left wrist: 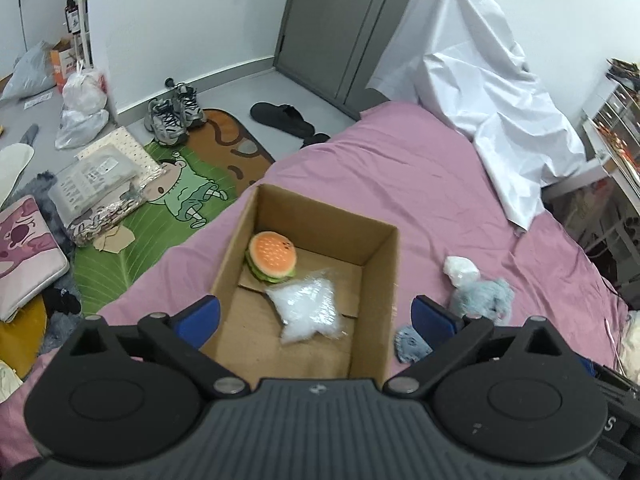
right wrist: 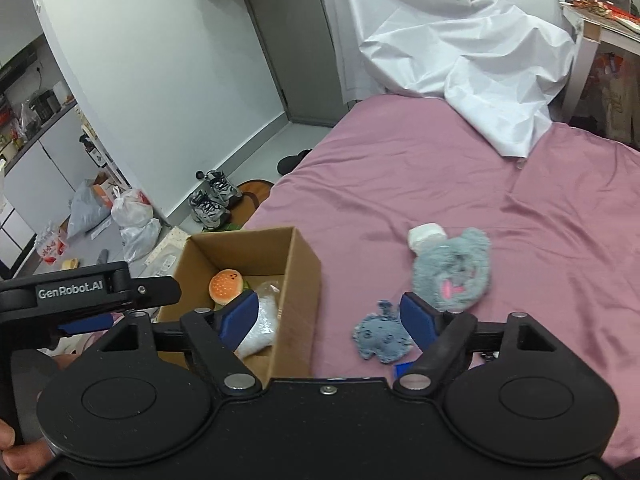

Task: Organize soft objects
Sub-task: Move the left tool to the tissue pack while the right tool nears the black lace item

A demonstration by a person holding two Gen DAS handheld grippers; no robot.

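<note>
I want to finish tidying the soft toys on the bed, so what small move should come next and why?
Probably ease the right gripper, jaws open and empty, onto the small flat blue-grey plush just ahead. It and the fluffy grey plush toy lie on the pink bedsheet, while the plush burger is already in the open cardboard box.

"GenRobot.AI" is printed in pale letters on the black body of the left gripper [right wrist: 86,322], seen at the left edge of the right wrist view. A lone "S" is seen at the left wrist view's lower right — nothing else can be read.
</note>
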